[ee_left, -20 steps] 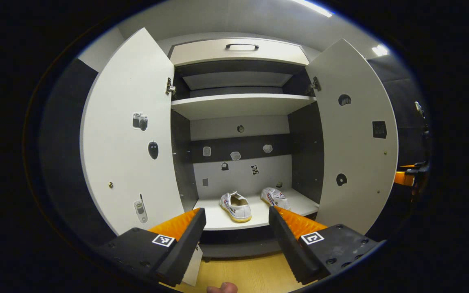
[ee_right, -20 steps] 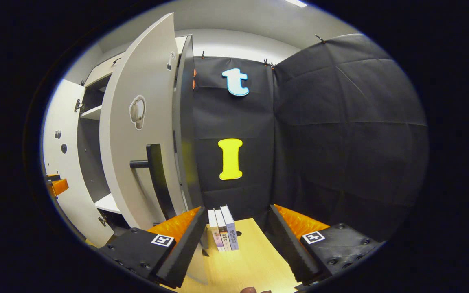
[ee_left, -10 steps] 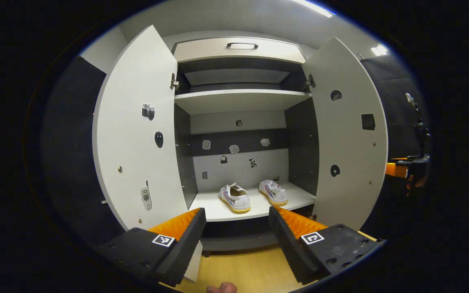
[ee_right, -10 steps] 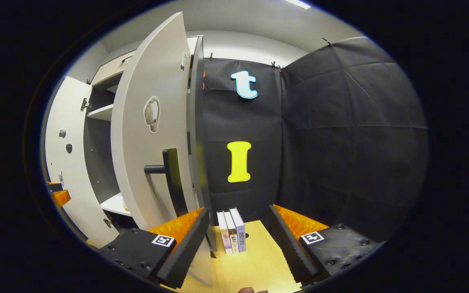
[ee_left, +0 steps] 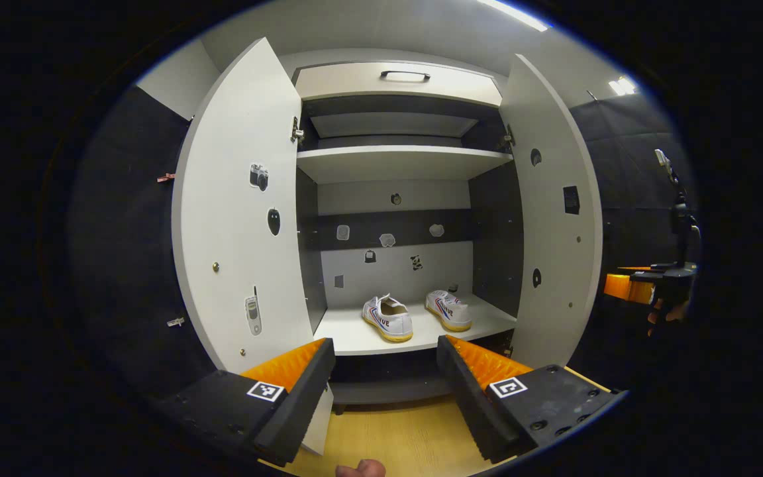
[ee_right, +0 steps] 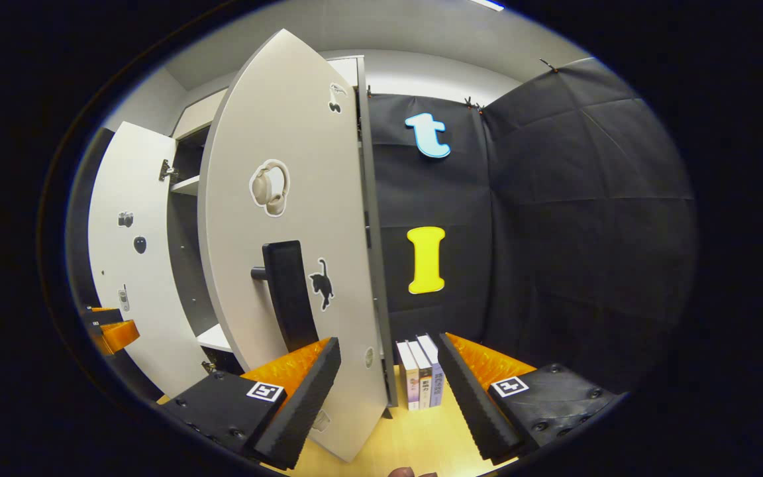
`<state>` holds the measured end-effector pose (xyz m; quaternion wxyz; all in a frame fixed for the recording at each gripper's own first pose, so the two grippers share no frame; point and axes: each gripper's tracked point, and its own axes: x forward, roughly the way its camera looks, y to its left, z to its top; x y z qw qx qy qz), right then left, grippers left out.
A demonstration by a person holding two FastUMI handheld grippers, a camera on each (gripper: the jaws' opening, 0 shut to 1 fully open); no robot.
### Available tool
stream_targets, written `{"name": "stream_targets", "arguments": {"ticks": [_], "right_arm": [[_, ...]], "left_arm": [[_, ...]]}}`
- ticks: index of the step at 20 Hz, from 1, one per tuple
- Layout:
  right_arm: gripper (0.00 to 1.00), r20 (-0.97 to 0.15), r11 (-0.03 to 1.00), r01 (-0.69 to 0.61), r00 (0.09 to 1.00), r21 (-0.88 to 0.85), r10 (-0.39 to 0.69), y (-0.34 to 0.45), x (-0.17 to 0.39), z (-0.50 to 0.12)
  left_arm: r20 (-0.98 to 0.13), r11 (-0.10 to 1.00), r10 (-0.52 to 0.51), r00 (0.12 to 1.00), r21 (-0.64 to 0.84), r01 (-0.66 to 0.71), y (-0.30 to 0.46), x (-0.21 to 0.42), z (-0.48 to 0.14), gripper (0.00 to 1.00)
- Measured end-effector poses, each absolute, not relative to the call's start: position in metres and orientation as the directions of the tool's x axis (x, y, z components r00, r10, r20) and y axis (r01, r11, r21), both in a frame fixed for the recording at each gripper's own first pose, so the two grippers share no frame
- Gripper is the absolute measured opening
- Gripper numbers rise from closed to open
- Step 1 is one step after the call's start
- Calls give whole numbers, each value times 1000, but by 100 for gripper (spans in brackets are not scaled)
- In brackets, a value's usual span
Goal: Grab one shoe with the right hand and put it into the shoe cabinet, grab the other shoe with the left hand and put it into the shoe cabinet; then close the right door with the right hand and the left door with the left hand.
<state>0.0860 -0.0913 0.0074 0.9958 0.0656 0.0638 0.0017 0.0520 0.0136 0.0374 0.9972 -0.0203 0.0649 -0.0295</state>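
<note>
both shoes in the cabinet, both grippers held apart and empty

while the left gripper (ee_left: 386,377) is held level and faces straight into the open shoe cabinet (ee_left: 398,165), its fingers stand wide apart with nothing between them and nothing touching them. beyond the fingertips, on the bottom shelf (ee_left: 355,338), the two shoes sit side by side: the left shoe (ee_left: 388,318) just above the gap between the fingers, the right shoe (ee_left: 449,310) a little past the right finger's tip and slightly farther back. the left door (ee_left: 239,218) stands open above the left finger, and the right door (ee_left: 557,225) stands part open above the right finger. a fingertip (ee_left: 360,469) of the person's hand shows below the fingers, over the wooden floor (ee_left: 401,444). far off to the right of the fingers, the other gripper shows, held by a hand (ee_left: 663,311).

the right gripper (ee_right: 388,381) is also level, pointing at the outer face of the right door (ee_right: 289,218), with its fingers spread wide and gripping nothing. the door's edge runs down into the gap between the fingers, nearer the left one; whether it touches that finger cannot be told. the door's dark handle (ee_right: 285,291) lies just above the left finger's tip. three upright books (ee_right: 420,374) stand between the fingers, beyond the door edge, against the booth's wall. the left door (ee_right: 133,265) and the other gripper show far to the left of the fingers.
</note>
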Motion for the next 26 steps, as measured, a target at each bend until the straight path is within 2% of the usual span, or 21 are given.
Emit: {"name": "stream_targets", "arguments": {"ticks": [3,5,9,12,19,26], "right_arm": [[98,-131,985,-58,988,165,80,-51,98,4],[98,-123,971,-137,979,197,163,-9,103,7],[98,-72,964,-227,968,138,239,41,99,27],[98,-52,961,-247,966,125,255,55,86,35],[98,-93,960,-222,966,169,240,69,51,26],[98,-113,964,-222,965,143,239,89,22,14]], "left_arm": [[-128,998,-55,990,-46,49,20,46,37,96],[-128,998,-48,991,-51,41,24,42,38,96],[-126,998,-25,992,-56,18,38,30,39,96],[-123,998,-3,992,-66,-5,53,23,39,96],[-107,993,65,992,-86,-75,102,6,39,96],[-93,978,182,979,-86,-190,184,-15,38,96]]}}
